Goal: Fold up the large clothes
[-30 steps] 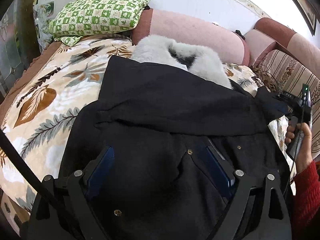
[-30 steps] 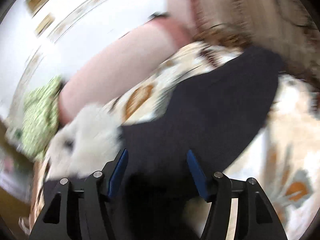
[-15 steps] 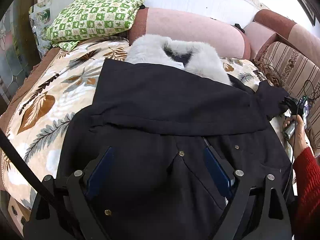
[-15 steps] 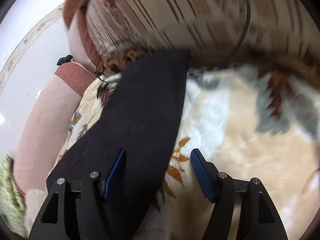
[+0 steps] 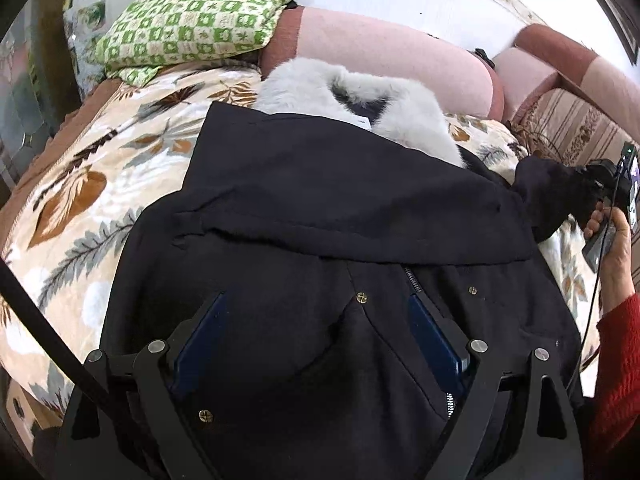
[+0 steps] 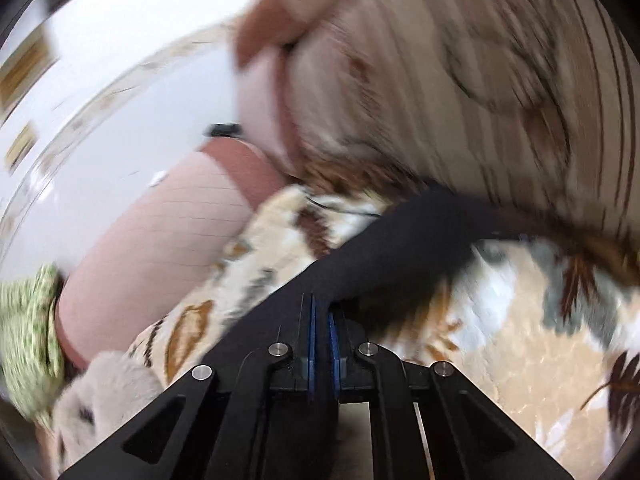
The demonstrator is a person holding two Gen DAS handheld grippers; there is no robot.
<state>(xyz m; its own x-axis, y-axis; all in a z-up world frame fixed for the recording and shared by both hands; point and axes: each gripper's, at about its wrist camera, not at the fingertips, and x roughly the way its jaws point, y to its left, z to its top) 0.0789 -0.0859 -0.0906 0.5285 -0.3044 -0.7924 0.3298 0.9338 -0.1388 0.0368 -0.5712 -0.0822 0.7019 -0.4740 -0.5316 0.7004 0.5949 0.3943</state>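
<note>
A large black coat (image 5: 328, 208) with a white fur collar (image 5: 360, 96) lies spread on a leaf-patterned blanket (image 5: 92, 184). One sleeve is folded across its chest. My left gripper (image 5: 316, 308) is open and hovers over the coat's lower front, with the fabric between its fingers but not pinched. My right gripper (image 6: 322, 312) is shut on the coat's right sleeve (image 6: 400, 252) and holds it lifted off the blanket. It shows in the left wrist view (image 5: 600, 188) at the far right, at the sleeve's end (image 5: 552, 196).
A green checked pillow (image 5: 192, 20) lies at the back left. Pink bolster cushions (image 5: 392, 60) line the back wall. A striped sofa back (image 5: 576, 128) stands at the right. The blanket's edge drops off at the left.
My right gripper went from open over the sleeve to shut on it and lifted it. The left gripper drifted slightly and stayed open.
</note>
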